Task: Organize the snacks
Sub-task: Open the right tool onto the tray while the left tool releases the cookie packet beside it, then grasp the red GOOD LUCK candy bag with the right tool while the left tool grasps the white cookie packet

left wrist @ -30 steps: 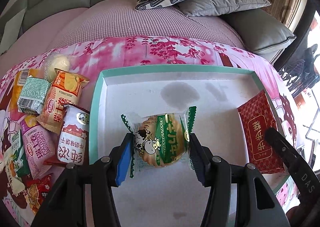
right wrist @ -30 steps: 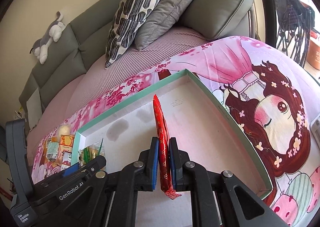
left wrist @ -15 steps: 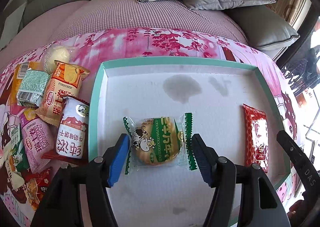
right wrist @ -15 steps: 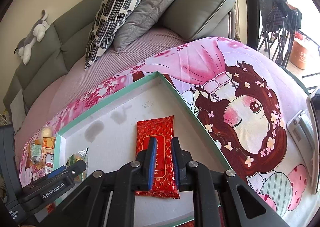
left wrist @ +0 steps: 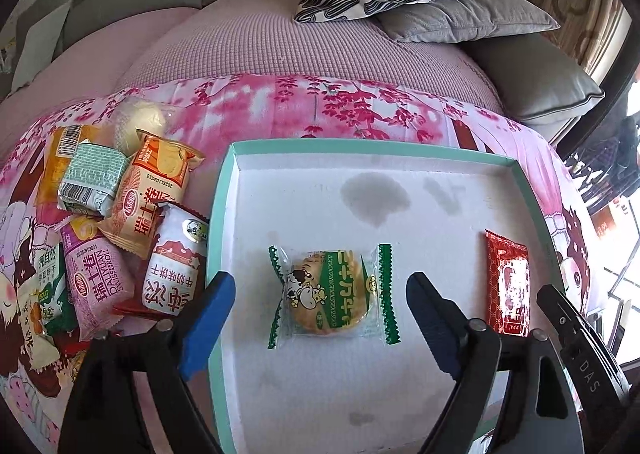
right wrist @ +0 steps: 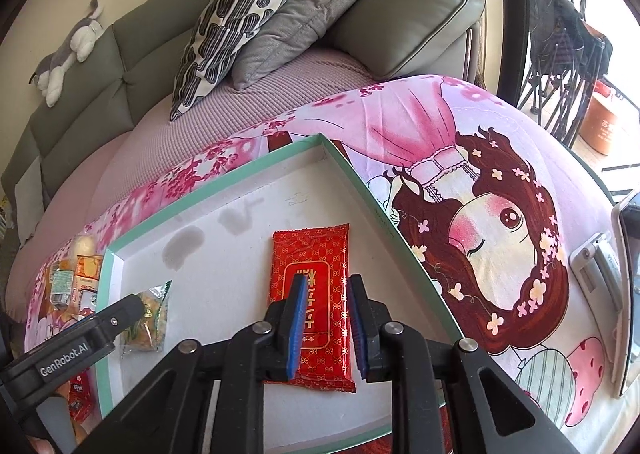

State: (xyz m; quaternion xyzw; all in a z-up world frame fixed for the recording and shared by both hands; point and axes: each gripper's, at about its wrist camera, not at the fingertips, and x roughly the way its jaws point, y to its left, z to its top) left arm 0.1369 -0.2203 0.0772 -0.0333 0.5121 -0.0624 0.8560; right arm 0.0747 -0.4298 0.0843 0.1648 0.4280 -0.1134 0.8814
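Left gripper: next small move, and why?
Probably swing the left gripper left to the loose snack pile beside the tray. Its jaws stand wide open, the green cracker pack lies flat in the tray, and the pile remains outside.

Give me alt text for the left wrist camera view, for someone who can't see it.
The open left tool hangs over a green-and-clear wrapped round biscuit lying in a shallow white tray with a teal rim. A flat red foil packet lies near the tray's right side, and a pile of assorted snack packets sits outside on the pink floral cloth.
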